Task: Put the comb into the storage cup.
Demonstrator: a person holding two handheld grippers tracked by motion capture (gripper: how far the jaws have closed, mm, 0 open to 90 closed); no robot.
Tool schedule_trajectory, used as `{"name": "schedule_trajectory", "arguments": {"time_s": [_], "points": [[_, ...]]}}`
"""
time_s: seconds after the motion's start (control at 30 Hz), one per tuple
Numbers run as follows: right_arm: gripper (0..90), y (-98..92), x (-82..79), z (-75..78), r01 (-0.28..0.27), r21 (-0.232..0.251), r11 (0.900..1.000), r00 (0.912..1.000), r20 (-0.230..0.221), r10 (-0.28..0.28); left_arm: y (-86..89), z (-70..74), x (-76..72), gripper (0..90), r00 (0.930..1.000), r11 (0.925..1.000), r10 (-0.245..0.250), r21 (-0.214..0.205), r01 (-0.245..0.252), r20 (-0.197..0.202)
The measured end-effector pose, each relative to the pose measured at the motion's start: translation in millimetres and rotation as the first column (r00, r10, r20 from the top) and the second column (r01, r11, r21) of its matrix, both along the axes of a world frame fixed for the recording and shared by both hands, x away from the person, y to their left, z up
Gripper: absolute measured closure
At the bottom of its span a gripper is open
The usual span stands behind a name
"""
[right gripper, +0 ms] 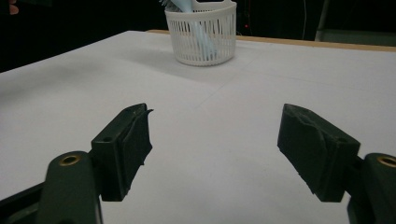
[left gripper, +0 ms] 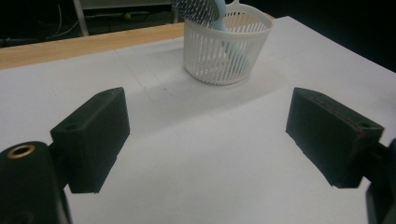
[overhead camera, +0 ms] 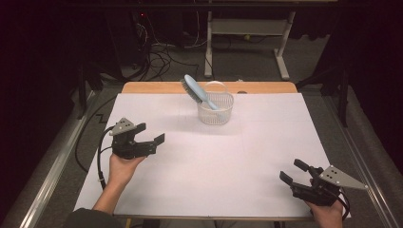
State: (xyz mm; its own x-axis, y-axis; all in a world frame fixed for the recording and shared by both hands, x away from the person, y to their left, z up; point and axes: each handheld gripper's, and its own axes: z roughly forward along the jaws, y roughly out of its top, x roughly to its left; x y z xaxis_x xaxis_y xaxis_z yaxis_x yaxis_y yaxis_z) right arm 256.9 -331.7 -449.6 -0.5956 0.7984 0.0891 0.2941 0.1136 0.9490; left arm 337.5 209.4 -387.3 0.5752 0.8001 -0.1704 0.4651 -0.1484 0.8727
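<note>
Nearest the person, the right gripper hovers low over the white table cover at its near right corner, jaws spread wide and holding nothing. Farther in on the left, the left gripper is also spread apart and empty, aimed toward the middle. Beyond both, near the far edge, stands a white slotted basket; a light blue hairbrush stands in it handle-down, leaning left over the rim.
</note>
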Motion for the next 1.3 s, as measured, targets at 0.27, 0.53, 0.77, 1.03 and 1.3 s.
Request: {"name": "schedule_trajectory", "arguments": {"time_s": [0.27,0.53,0.77,1.03,1.3], "points": [[25.9,-0.1,0.2,0.1,0.001,0.0,1.0,1.0,-0.002,-0.001,4.3,-1.2,-7.0,12.8,1.0,0.9999,0.003,-0.012,-0.003,0.003],[25.8,-0.1,-0.4,0.4,0.003,0.001,1.0,1.0,0.0,-0.003,8.0,-3.9,-14.1,12.8,1.0,0.9996,0.007,-0.029,-0.007,0.005],[25.7,-0.1,-0.4,0.5,0.003,0.0,1.0,1.0,0.0,-0.003,9.1,-6.4,-18.3,12.8,1.0,0.9995,0.005,-0.031,-0.005,0.002],[24.8,-0.1,-1.1,0.8,0.005,0.002,1.0,1.0,0.003,-0.005,9.3,-8.3,-27.4,12.9,1.0,0.9992,-0.006,-0.04,0.006,0.006],[24.5,0.0,-1.0,0.8,0.001,0.003,1.0,1.0,0.003,-0.001,12.0,-14.5,-33.0,12.8,1.0,0.9984,-0.004,-0.056,0.003,-0.006]]}}
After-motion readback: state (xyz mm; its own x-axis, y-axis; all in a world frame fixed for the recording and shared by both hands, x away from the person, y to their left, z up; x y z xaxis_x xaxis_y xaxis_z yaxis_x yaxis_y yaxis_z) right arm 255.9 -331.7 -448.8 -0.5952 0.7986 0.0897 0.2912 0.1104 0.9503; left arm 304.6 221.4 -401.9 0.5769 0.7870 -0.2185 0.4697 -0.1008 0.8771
